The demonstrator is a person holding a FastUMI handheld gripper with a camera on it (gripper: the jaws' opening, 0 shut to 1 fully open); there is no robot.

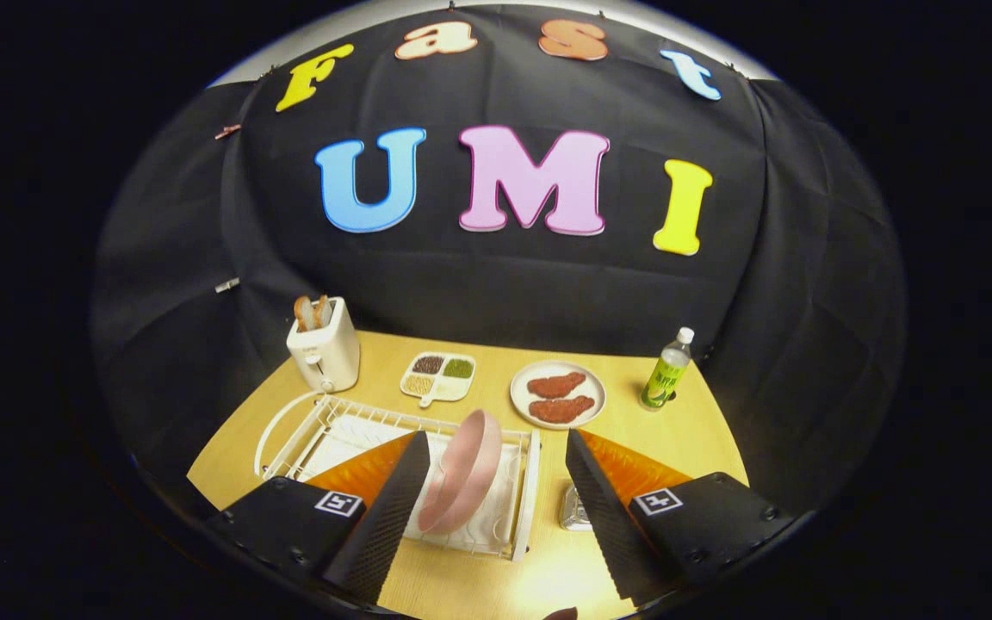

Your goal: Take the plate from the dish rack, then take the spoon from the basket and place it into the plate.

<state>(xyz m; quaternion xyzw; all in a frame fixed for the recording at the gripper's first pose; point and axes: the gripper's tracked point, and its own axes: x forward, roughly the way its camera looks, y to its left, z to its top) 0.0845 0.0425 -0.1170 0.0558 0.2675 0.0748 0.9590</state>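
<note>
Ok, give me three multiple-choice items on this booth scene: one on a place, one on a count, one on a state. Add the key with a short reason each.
1. Where is the pink plate?
A. flat on the table beside the bottle
B. standing on edge in the white dish rack
C. on top of the toaster

2. How many pieces of meat lie on the white round plate?
A. two
B. four
C. none

3. How does the gripper stand?
A. shut on the pink plate
B. shut on the bottle
C. open, with its fingers apart and the pink plate between and just ahead of them

Key: 1 B, the plate stands tilted inside the rack's wires. 2 A, two brown pieces lie side by side. 3 C, a wide gap shows between the fingers, neither pressing on the plate.
</note>
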